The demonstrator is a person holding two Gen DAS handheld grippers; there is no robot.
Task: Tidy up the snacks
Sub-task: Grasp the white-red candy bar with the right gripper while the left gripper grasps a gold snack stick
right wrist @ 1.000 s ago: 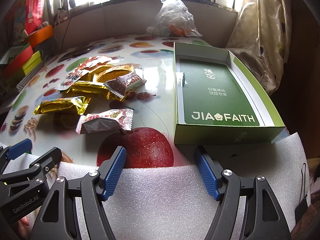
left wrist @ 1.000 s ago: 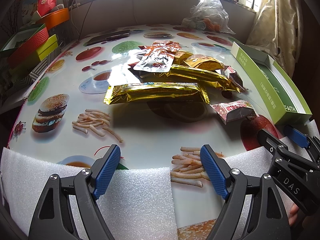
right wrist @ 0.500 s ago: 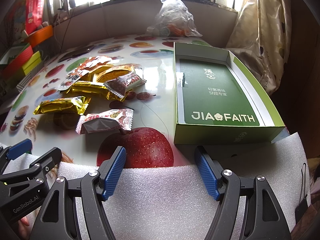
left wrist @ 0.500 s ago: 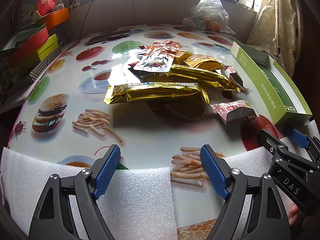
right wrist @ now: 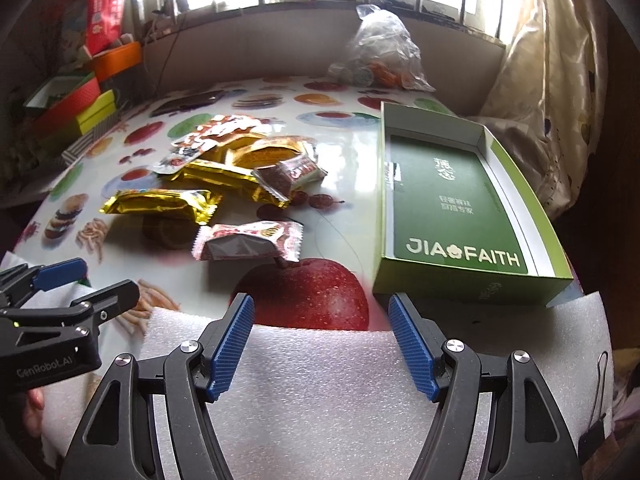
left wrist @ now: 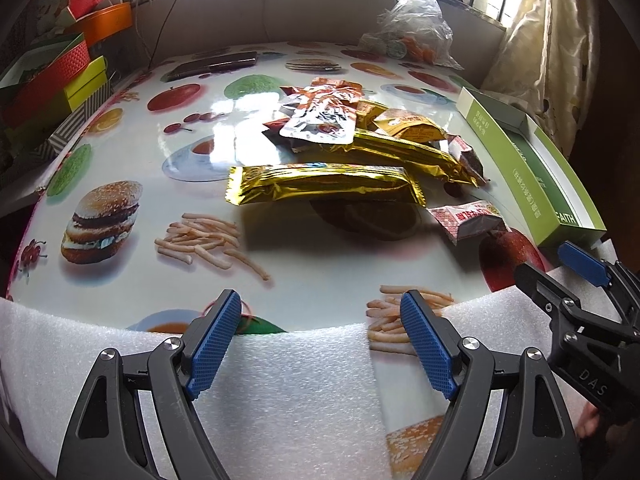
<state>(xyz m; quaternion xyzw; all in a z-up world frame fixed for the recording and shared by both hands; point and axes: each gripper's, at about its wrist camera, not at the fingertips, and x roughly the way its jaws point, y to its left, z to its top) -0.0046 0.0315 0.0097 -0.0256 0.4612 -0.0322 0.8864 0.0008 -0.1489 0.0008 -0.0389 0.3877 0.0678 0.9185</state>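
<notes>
A pile of snack packets lies mid-table: a long gold packet (left wrist: 324,188) (right wrist: 160,204), a second gold packet (left wrist: 400,154) behind it, a silver-orange pouch (left wrist: 324,120) and a small red-white packet (left wrist: 468,220) (right wrist: 248,240) nearest the box. An open green box (right wrist: 460,200) (left wrist: 532,176) stands at the right and holds no snacks. My left gripper (left wrist: 320,344) is open and empty over white foam at the near edge. My right gripper (right wrist: 320,344) is open and empty, just short of the box's near left corner.
White foam sheets (left wrist: 280,400) (right wrist: 320,400) cover the near table edge. A clear plastic bag (left wrist: 412,24) sits at the back by the window. Coloured boxes (left wrist: 48,76) are stacked at the far left. A dark flat object (left wrist: 216,64) lies at the back.
The right gripper has lifted and tilted slightly, so the box and packets sit lower and farther in its view. The left gripper has hardly moved.
</notes>
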